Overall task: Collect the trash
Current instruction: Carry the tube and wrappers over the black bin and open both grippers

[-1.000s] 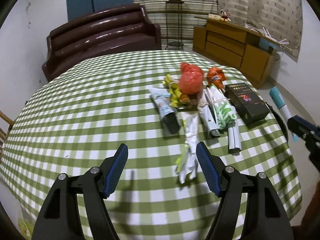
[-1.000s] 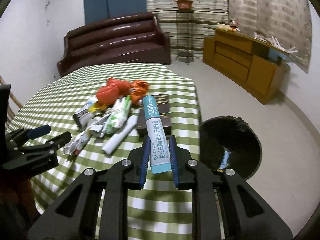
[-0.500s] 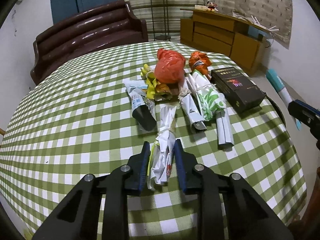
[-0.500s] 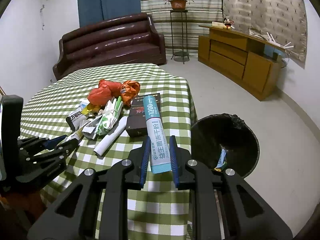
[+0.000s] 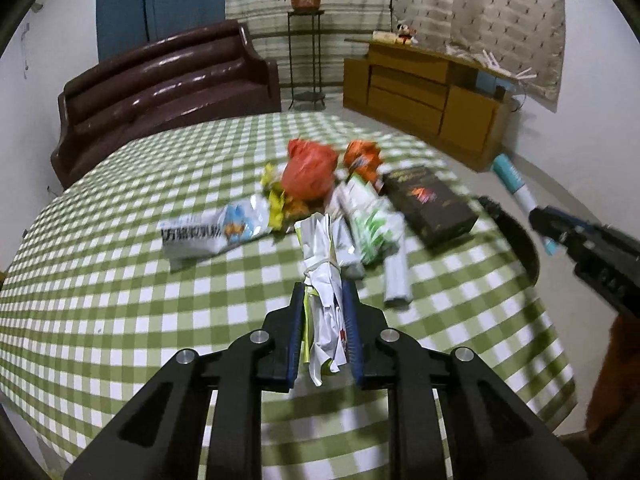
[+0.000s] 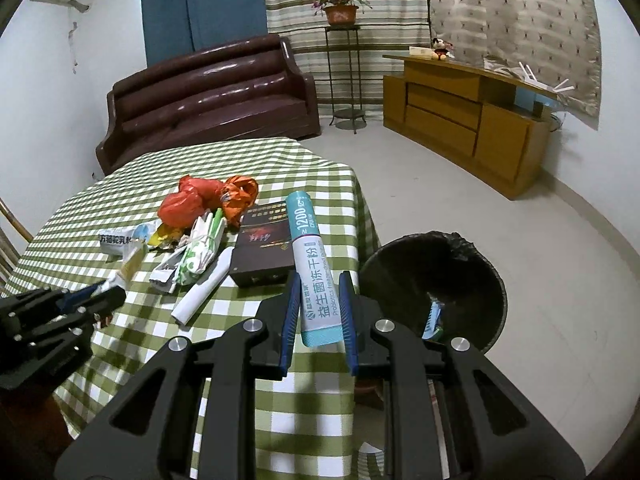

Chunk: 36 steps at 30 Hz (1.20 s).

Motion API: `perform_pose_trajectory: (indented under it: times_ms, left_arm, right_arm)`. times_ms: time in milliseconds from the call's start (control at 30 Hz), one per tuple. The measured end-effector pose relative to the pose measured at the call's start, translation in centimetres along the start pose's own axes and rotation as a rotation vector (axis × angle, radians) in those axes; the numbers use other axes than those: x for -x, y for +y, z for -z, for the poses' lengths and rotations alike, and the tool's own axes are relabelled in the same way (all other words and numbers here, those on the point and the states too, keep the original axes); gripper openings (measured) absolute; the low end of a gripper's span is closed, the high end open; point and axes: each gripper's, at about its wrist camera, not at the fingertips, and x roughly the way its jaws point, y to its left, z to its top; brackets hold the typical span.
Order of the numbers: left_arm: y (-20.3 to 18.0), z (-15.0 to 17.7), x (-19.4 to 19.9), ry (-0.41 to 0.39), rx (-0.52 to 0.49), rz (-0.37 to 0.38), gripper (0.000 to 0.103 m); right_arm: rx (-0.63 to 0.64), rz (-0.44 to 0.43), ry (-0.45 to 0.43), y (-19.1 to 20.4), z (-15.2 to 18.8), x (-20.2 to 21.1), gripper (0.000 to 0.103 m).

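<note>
Change — left gripper point(image 5: 323, 312), open before, now clamps twisted wrapper point(image 5: 322, 280); right gripper point(image 6: 319, 304) (unchanged) grips tube point(image 6: 311, 264).

Motion blurs the trash pile point(image 5: 320, 184); bin contents point(image 6: 434, 318) indistinct.

The left gripper point(image 5: 324, 320), open beside the crumpled wrapper point(image 5: 322, 280) a second ago, now clamps it. The silver packet point(image 5: 212, 234) lies turned sideways, no longer pointing along the heap.
</note>
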Motion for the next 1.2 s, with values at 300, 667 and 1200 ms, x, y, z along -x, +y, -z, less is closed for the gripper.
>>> perform_pose_trajectory:
  times_ms: [300, 667, 1200]
  left_arm:
    - [-4.4, -3.4, -1.4, -0.058, -0.051, 0.064, 0.020]
    - [-11.6, -7.3, -5.7, -0.072, -0.125, 0.121, 0.020]
    - [-17.2, -9.6, -10.7, -0.019, -0.200, 0.114, 0.021]
  right_arm:
    - [-0.058, 0.078, -0.031, -3.5, -1.1, 0.0, 0.019]
    - [-0.179, 0.176, -0.043, -9.5, -1.7, -1.9, 0.020]
    - [-0.261, 0.211, -0.012, -13.5, -2.0, -5.4, 0.020]
